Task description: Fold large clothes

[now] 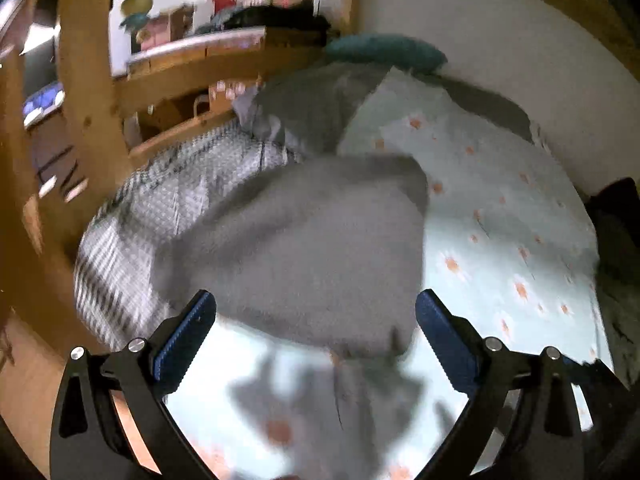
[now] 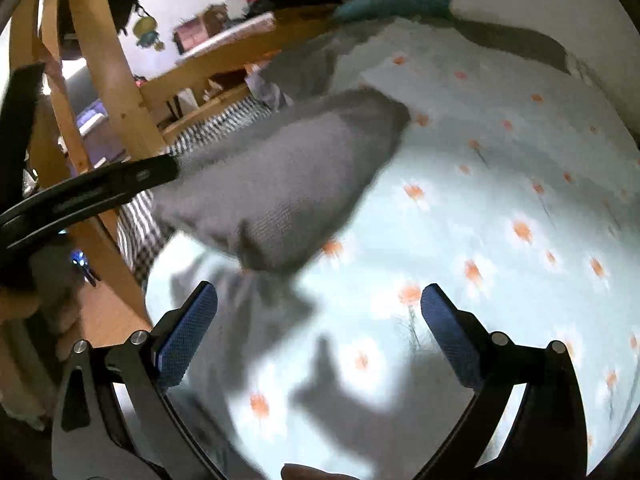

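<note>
A grey knitted garment (image 1: 304,236) lies folded in a thick bundle on the bed, just beyond my left gripper (image 1: 316,312), which is open and empty above its near edge. In the right wrist view the same grey garment (image 2: 288,184) lies ahead and to the left of my right gripper (image 2: 320,304), which is open and empty over the sheet. The other gripper's black arm (image 2: 92,188) reaches in from the left and touches the garment's left end. Both views are motion-blurred.
The bed has a pale blue sheet with orange flowers (image 1: 500,208) (image 2: 500,200). A grey-white checked blanket (image 1: 160,216) and a grey pillow (image 1: 320,108) lie at the left and back. A teal cushion (image 1: 384,50) rests by the wall. Wooden bed posts (image 1: 92,80) stand left.
</note>
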Motion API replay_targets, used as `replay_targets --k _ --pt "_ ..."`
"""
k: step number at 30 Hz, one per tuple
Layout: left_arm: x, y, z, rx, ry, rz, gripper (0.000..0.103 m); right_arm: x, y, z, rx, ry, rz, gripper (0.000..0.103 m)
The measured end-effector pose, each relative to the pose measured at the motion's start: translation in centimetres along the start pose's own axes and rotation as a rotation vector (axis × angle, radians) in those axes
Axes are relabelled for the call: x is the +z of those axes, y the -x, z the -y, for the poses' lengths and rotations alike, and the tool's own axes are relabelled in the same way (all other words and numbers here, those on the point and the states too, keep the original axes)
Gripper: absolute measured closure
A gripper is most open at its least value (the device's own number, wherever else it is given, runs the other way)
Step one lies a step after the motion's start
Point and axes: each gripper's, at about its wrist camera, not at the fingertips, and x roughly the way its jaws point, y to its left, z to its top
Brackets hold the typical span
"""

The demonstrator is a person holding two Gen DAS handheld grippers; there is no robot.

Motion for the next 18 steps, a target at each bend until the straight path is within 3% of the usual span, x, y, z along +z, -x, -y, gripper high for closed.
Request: replay_targets --k 4,10,18 --pt "-4.1 3.5 2.3 -0.063 -0.062 -0.083 0.005 -3.2 2.5 0.5 -0.068 -0.014 -0.096 0.003" --pt "-7.9 6.9 5.2 -0.148 -0.136 -0.139 0.005 -6.8 6.9 0.5 -0.132 0.015 -0.091 0.003" --pt "-11.4 11.2 6.0 -0.109 -0.192 -0.135 0.005 -10.5 11.5 1.6 -0.159 0.028 -0.071 0.003"
